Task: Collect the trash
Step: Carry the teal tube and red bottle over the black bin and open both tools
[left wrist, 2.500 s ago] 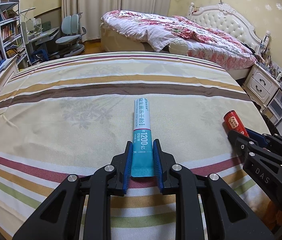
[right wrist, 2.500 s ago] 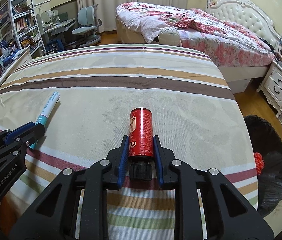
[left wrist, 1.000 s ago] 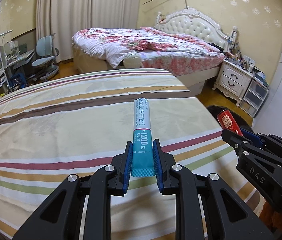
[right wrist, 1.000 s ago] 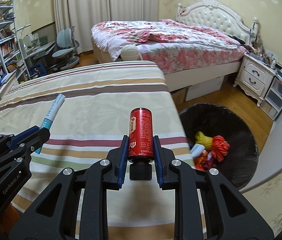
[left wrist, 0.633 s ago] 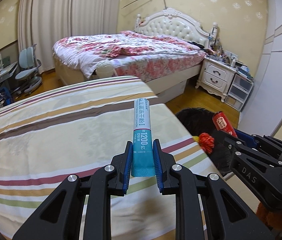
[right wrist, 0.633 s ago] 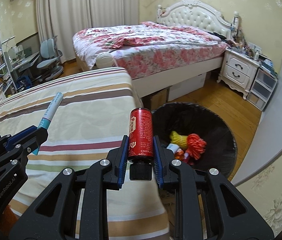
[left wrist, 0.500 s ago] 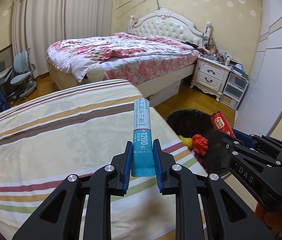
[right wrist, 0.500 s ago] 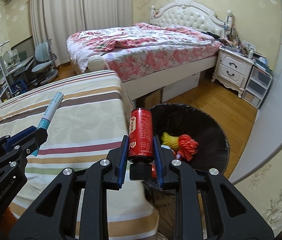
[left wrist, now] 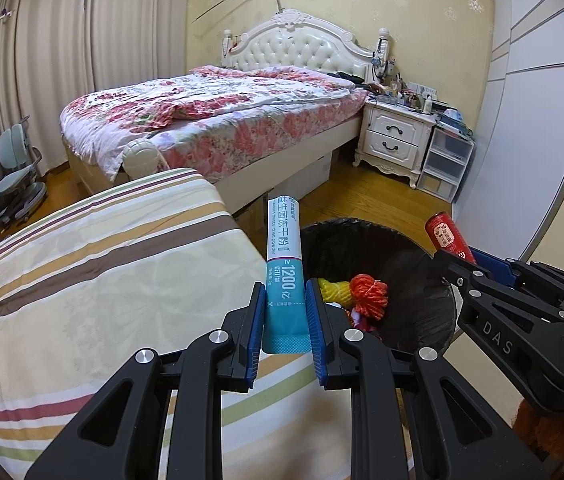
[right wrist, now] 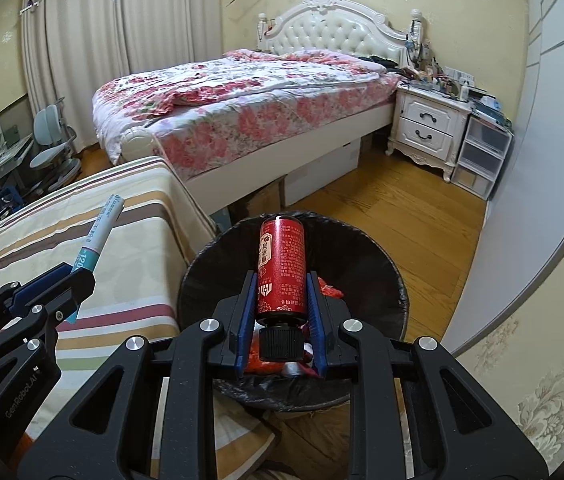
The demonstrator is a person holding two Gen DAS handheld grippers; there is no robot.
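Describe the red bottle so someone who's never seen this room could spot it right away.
Find the round black-lined trash bin on the wooden floor beside the striped bed. Above it, the right gripper is shut on the red bottle, black cap toward the camera. The left gripper's teal-and-white tube is slimmer.

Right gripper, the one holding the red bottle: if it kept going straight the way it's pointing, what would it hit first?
Probably the black-lined trash bin. The right gripper, shut on the red bottle, points down toward the bin's open mouth, so the bottle's far end would likely reach the trash inside or the far liner wall first; depth is unclear.
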